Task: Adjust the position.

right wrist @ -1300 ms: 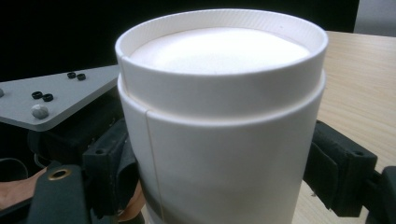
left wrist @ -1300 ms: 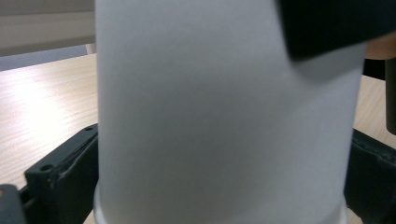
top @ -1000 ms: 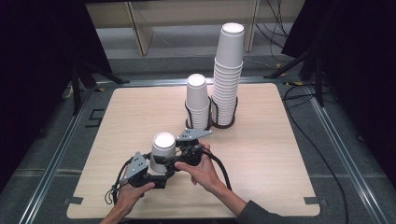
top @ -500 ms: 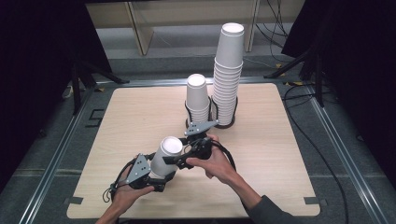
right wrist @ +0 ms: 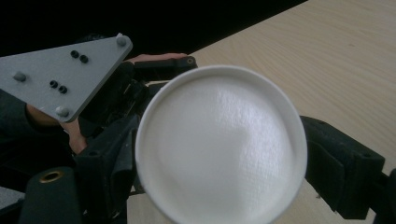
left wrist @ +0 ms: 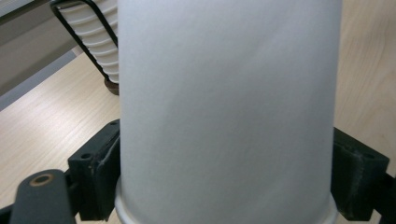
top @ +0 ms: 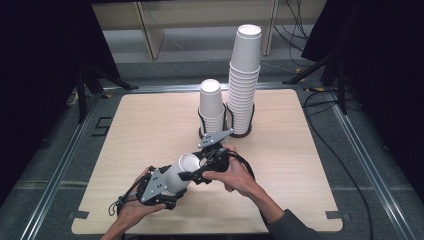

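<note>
A white paper cup (top: 179,172) lies tilted between my two grippers near the table's front left. My left gripper (top: 172,184) has its jaws on the cup's lower body; they have just been closing, and in the left gripper view both black jaws press the cup's (left wrist: 224,102) sides. My right gripper (top: 196,171) comes from the right and flanks the cup's open mouth. In the right gripper view the round rim (right wrist: 219,144) sits between both jaws, touching each. The left gripper's grey plate (right wrist: 70,74) shows behind it.
Two stacks of white cups stand in black wire holders at the back middle of the wooden table (top: 140,125): a short stack (top: 211,107) and a tall stack (top: 245,75). A metal frame edges the table. Cables trail on the right.
The cup went from upright to tilted with its base toward the left gripper, whose jaws came in around it. The right hand shifted a little to the right.
</note>
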`<state>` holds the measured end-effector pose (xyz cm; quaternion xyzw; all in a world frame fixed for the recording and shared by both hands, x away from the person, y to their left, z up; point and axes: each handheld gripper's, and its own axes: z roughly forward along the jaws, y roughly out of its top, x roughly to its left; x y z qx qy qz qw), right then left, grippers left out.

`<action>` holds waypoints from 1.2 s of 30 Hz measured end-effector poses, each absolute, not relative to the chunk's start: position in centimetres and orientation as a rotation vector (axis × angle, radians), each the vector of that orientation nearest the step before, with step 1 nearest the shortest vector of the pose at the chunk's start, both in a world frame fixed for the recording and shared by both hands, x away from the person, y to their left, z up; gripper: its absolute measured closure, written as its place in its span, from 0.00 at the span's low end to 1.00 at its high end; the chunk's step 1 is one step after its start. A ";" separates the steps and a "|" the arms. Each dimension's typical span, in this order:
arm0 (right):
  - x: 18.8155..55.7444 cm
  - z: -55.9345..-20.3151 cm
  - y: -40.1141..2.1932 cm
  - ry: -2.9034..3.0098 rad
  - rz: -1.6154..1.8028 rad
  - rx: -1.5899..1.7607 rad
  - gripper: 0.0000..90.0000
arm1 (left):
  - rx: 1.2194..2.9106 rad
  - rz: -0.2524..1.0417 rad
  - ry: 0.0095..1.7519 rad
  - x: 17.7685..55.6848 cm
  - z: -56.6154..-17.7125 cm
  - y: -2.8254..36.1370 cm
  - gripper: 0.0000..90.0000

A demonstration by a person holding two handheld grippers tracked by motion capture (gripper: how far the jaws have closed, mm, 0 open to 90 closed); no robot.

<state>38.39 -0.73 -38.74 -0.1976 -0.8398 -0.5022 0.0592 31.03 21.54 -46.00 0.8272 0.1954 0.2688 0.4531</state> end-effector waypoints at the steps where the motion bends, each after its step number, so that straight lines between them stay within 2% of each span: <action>1: 38.4 -38.8 -0.7 -2.538 -1.509 -0.601 0.21 | 2.058 0.657 0.476 31.0 -46.0 21.5 0.16; 7: 38.3 -38.8 -0.7 -2.531 -1.503 -0.588 0.25 | 2.045 0.641 0.472 31.0 -46.0 21.5 0.15; 13: 38.2 -38.3 -1.1 -2.486 -1.516 -0.624 0.27 | 1.914 0.594 0.493 31.0 -46.4 21.4 0.05; 20: 38.7 -37.9 -2.0 -2.405 -1.591 -0.617 0.27 | 1.814 0.561 0.481 30.9 -46.1 21.7 0.05; 36: 39.0 -37.4 -3.2 -2.332 -1.614 -0.648 0.28 | 1.758 0.564 0.463 30.9 -45.7 22.5 0.05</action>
